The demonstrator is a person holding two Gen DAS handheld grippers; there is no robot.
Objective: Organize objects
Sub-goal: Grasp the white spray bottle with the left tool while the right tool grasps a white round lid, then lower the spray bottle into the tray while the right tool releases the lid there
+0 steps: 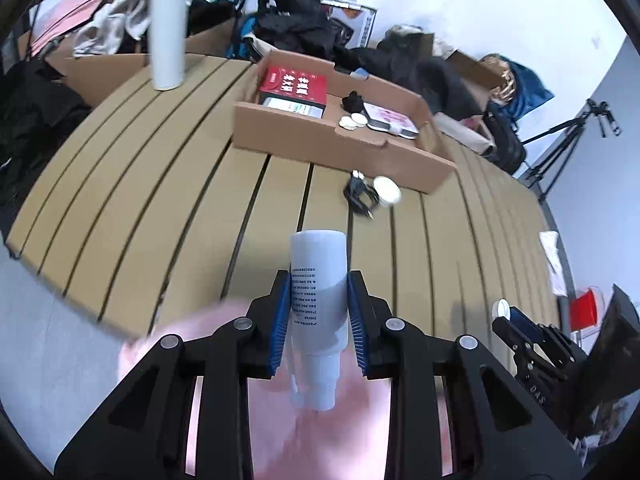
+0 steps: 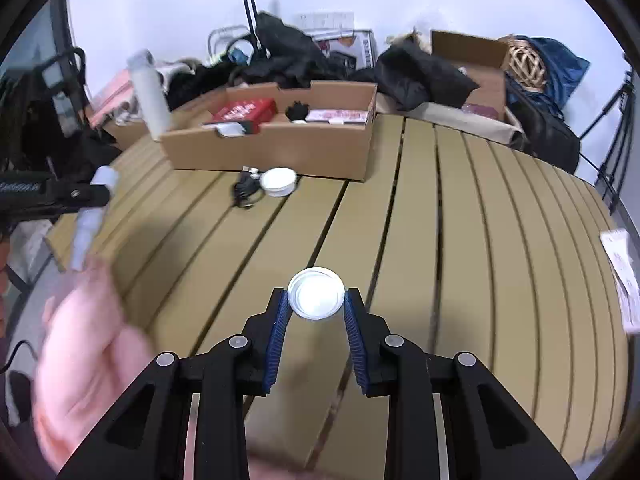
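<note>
My left gripper [image 1: 318, 304] is shut on a grey-white tube [image 1: 318, 276], held above the slatted table with its open neck toward the camera. It also shows at the left of the right wrist view [image 2: 94, 216]. My right gripper [image 2: 316, 306] is shut on a round white cap [image 2: 316, 298], and shows at the right of the left wrist view [image 1: 510, 318]. A cardboard tray [image 1: 320, 140] holds a red box [image 1: 294, 84], a pink packet [image 1: 390, 118] and small white discs [image 1: 352, 121].
A white jar [image 1: 387, 190] and a black cable [image 1: 360, 196] lie just in front of the tray. A tall white bottle [image 1: 167, 32] stands at the table's far left. Bags, clothes and boxes pile behind the table. A tripod [image 1: 568, 144] stands at right.
</note>
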